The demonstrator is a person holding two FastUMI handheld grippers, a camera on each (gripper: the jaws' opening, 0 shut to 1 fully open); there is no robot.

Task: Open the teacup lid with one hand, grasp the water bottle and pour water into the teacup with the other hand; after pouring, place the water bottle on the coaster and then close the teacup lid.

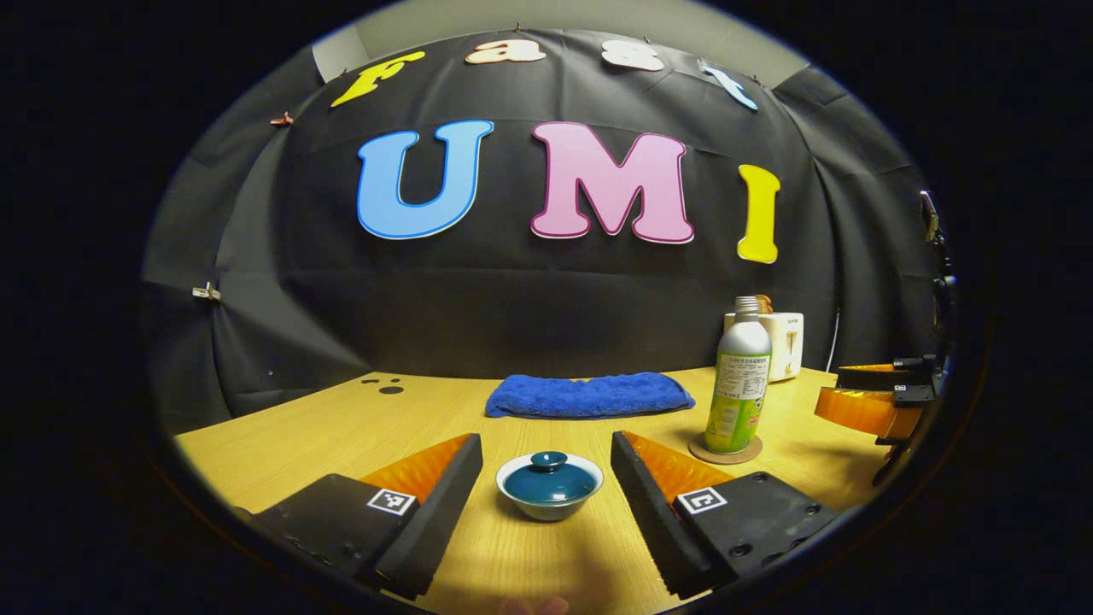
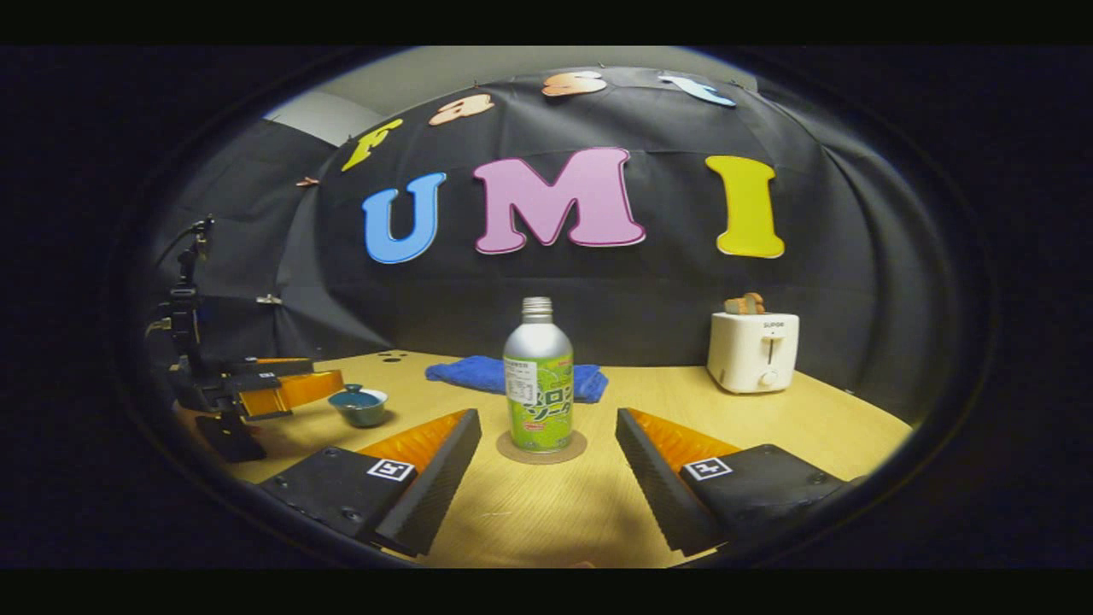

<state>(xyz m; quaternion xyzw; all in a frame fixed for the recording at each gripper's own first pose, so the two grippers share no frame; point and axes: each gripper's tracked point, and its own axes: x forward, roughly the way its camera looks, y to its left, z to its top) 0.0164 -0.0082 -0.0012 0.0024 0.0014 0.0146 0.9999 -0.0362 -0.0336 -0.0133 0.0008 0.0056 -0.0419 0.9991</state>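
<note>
A small grey teacup (image 1: 549, 506) with a teal lid (image 1: 548, 478) sits on the wooden table, straight ahead of my left gripper (image 1: 546, 453), which is open with the cup just beyond its fingertips. The silver and green water bottle (image 2: 538, 384) stands upright on a round cork coaster (image 2: 541, 448), centred ahead of my open right gripper (image 2: 546, 427). In the left gripper view the bottle (image 1: 739, 380) and coaster (image 1: 726, 451) lie to the right. The right gripper view has the teacup (image 2: 359, 406) at the left, beside the left gripper (image 2: 286, 389).
A folded blue towel (image 1: 589, 395) lies at the back of the table (image 1: 341, 427). A white toaster (image 2: 753, 350) with toast in it stands at the back right. The black cloth wall closes off the far side.
</note>
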